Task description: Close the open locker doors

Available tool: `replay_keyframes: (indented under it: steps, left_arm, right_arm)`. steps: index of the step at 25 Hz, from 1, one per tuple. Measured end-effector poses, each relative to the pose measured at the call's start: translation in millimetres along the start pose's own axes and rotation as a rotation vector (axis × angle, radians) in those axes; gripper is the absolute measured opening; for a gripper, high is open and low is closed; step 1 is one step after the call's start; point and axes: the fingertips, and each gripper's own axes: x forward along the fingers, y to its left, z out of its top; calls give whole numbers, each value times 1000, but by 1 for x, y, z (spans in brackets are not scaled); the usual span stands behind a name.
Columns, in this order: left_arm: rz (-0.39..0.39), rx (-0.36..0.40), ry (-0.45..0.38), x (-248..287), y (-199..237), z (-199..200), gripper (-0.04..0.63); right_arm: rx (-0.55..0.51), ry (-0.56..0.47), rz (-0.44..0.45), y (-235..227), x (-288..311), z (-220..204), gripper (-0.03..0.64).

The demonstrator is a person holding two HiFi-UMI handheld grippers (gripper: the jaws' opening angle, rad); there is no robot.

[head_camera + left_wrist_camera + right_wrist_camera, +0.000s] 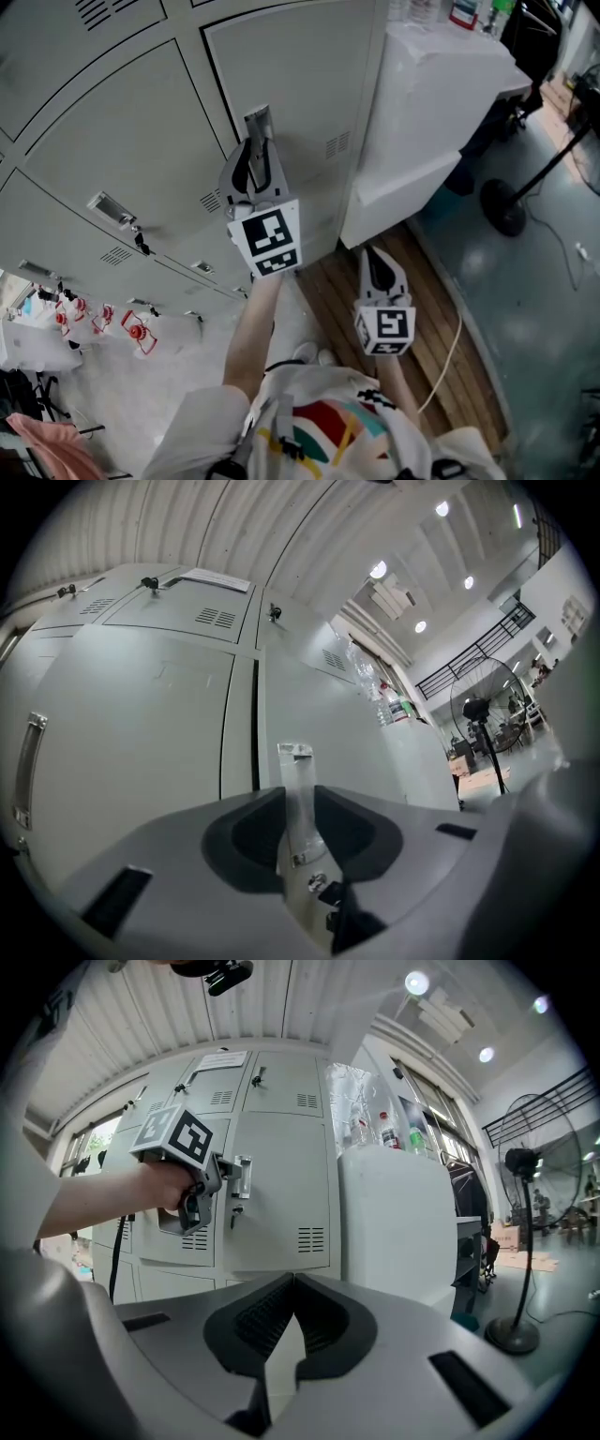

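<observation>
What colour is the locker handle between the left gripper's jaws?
Silvery bare metal: the handle stands out against its light grey door. It shows best in the left gripper view.

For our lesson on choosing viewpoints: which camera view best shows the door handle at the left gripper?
The left gripper view: the handle stands close-up, clamped by the left gripper. The head view shows only its top past the gripper; the right gripper view shows it small and from the side.
</observation>
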Motion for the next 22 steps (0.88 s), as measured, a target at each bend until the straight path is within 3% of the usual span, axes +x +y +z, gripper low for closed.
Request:
replay_keyframes:
  steps: [6, 10, 22]
  left_arm:
    - [14, -4, 22, 19, 7, -10, 118]
    - [7, -33, 42, 29, 5, -13, 196]
    - [24, -31, 30, 31, 4, -13, 207]
  right_arm:
    - [0, 2, -15, -5, 4, 1, 6]
    - [0, 2, -33, -10, 6, 3, 6]
    - [-7, -1, -56, -22, 6, 3, 6]
